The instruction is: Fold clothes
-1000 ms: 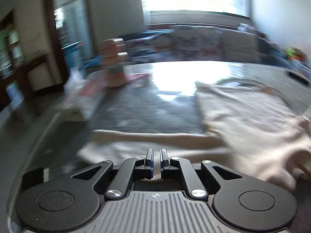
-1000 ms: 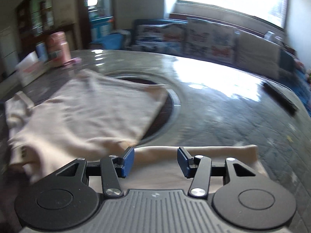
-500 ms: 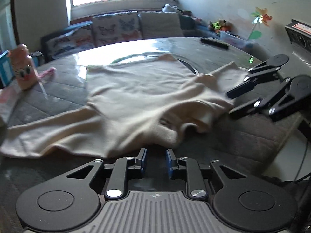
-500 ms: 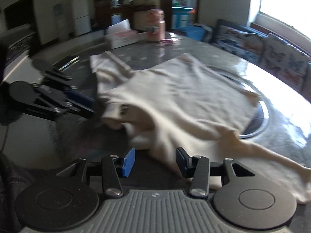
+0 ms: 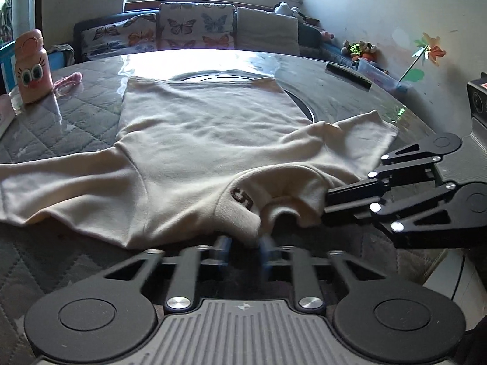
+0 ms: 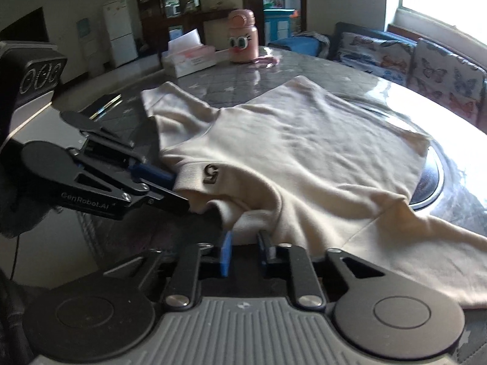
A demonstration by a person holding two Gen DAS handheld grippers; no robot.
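Left claw (image 5: 243, 245), 6 o'clock of its own view: fingers part open, a narrow gap between them, the collar edge of the cream sweater (image 5: 197, 140) lying at or between the blurred blue tips; whether the cloth is pinched cannot be told. Right claw (image 6: 245, 245), 6 o'clock of its view: fingers likewise part open, a fold of the collar hanging into the gap, grip not yet confirmed. In the left view the right claw enters from 3 o'clock, its tips touching the collar; in the right view the left claw enters from 9 o'clock, tips against the collar just beside the "5" patch (image 6: 211, 173). Outward: the sweater lies spread flat on the round table (image 5: 334, 91), collar nearest the claws, hem toward 12 o'clock over the dark inset ring, one sleeve stretched to 9 o'clock and the other to 2 o'clock in the left view. Farther out, at 10 o'clock of the left view, a pink bottle (image 5: 32, 67) stands upright on the table; a tissue box (image 6: 190, 59) sits near it at 11 o'clock of the right view. A butterfly-print sofa (image 5: 188, 27) stands beyond the table.
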